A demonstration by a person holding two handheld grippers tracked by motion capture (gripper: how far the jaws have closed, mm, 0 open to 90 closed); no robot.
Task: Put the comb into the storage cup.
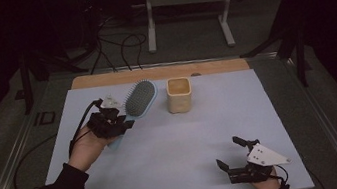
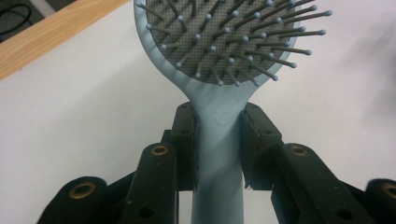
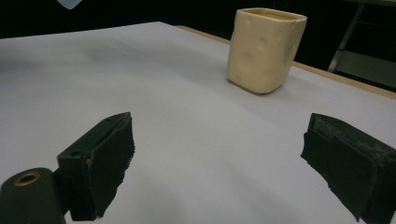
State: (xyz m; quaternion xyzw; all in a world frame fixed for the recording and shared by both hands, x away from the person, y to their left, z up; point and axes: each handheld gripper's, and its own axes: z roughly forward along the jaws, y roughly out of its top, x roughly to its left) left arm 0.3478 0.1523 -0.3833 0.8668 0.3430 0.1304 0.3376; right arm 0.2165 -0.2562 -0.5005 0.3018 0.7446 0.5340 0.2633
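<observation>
So, the left gripper (image 2: 218, 140) is clamped on the handle of the hairbrush (image 2: 219, 56), pads squeezing the pale blue neck from both sides right below the head. Prob. gripped there bc it's the narrowest flat bit and keeps the heavy end close, so the brush won't swing.

In the high view the brush (image 1: 140, 99) sits at the far-left part of the white mat (image 1: 176, 159), just left of the cream cup (image 1: 179, 94), near but not touching. Long axis runs from the hand up and away toward the far edge, angled a little toward the cup; head leads, handle trails back into the left gripper (image 1: 122, 126). Bristles face up, toward the cam. Can't tell if the head rests on the mat or is lifted off it.

The right gripper (image 1: 231, 155) is parked near the front-right corner, jaws wide apart, nothing between them, aimed w/ its cam toward the cup (image 3: 266, 49). Looks like it's on standby.
</observation>
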